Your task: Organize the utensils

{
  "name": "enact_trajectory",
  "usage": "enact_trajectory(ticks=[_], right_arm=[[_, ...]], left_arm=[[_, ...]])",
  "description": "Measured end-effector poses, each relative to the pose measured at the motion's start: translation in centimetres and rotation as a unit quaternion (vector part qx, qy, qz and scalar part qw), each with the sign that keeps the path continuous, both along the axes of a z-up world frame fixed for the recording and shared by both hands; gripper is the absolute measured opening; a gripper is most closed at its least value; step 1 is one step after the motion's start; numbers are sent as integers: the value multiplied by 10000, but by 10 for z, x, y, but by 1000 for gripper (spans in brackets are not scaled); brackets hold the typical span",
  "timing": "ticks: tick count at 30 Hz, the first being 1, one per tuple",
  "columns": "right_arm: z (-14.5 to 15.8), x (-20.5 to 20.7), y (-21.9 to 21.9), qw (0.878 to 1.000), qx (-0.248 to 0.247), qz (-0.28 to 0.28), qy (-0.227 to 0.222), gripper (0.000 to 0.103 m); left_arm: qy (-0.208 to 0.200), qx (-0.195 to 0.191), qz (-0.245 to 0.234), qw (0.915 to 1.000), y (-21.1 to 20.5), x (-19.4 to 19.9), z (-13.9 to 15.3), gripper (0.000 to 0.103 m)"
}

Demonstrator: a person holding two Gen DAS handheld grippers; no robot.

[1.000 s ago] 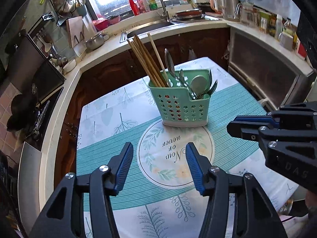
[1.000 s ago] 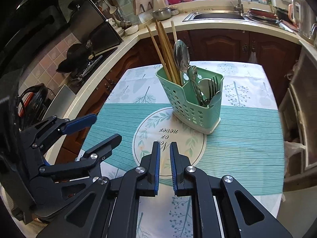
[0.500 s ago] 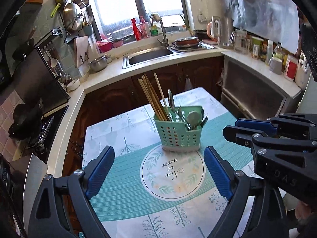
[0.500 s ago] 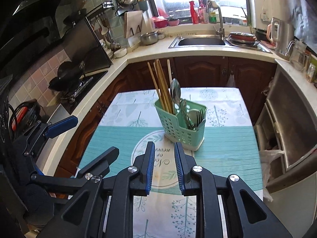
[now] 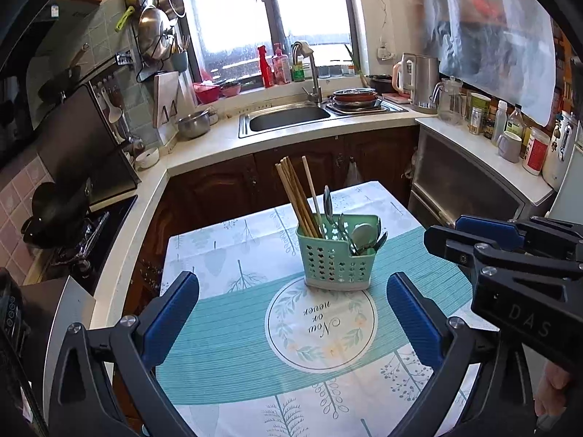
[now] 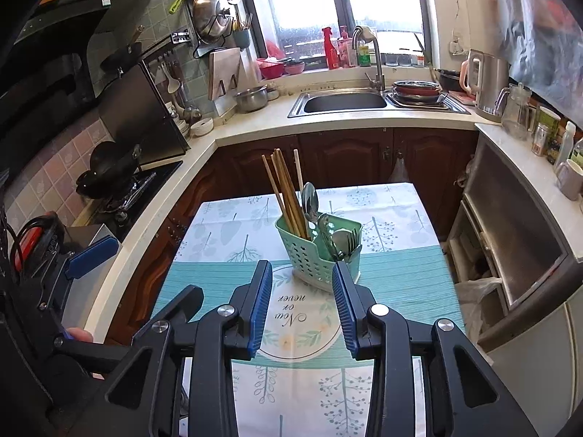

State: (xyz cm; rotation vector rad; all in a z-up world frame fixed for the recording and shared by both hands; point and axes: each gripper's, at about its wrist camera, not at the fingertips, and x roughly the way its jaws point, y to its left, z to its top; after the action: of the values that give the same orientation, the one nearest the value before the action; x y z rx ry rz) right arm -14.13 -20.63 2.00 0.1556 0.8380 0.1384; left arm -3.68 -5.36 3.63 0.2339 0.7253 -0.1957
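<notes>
A mint-green perforated utensil basket (image 5: 333, 260) stands on the table's patterned cloth (image 5: 226, 331), also in the right wrist view (image 6: 309, 255). Wooden chopsticks (image 5: 297, 196) stand in its left part; spoons and forks (image 5: 359, 235) fill the right part. My left gripper (image 5: 291, 313) is wide open and empty, held back from the basket above the cloth. My right gripper (image 6: 302, 304) is open and empty, its fingers framing the cloth's round print just short of the basket. The right gripper shows at the right of the left wrist view (image 5: 510, 255).
The table sits in a U-shaped kitchen. A sink (image 6: 344, 103) lies behind under the window, a stove with a wok (image 6: 109, 167) to the left, a steel cabinet (image 6: 517, 225) and counter with jars and mugs to the right.
Both grippers have pulled back and up from the basket. The left jaws spread wider. The right jaws went from nearly shut to open.
</notes>
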Motion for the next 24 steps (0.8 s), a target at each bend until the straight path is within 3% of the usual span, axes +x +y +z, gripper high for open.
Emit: enact_trajectory(ticks=[13, 24], right_arm=[[-17, 13, 2, 9996, 45, -101, 246, 35], [-26, 19, 8, 9994, 40, -17, 333, 35]], left_arm=[[278, -198, 290, 9990, 21, 4, -12, 102], [194, -408, 414, 9981, 28, 4, -10, 102]])
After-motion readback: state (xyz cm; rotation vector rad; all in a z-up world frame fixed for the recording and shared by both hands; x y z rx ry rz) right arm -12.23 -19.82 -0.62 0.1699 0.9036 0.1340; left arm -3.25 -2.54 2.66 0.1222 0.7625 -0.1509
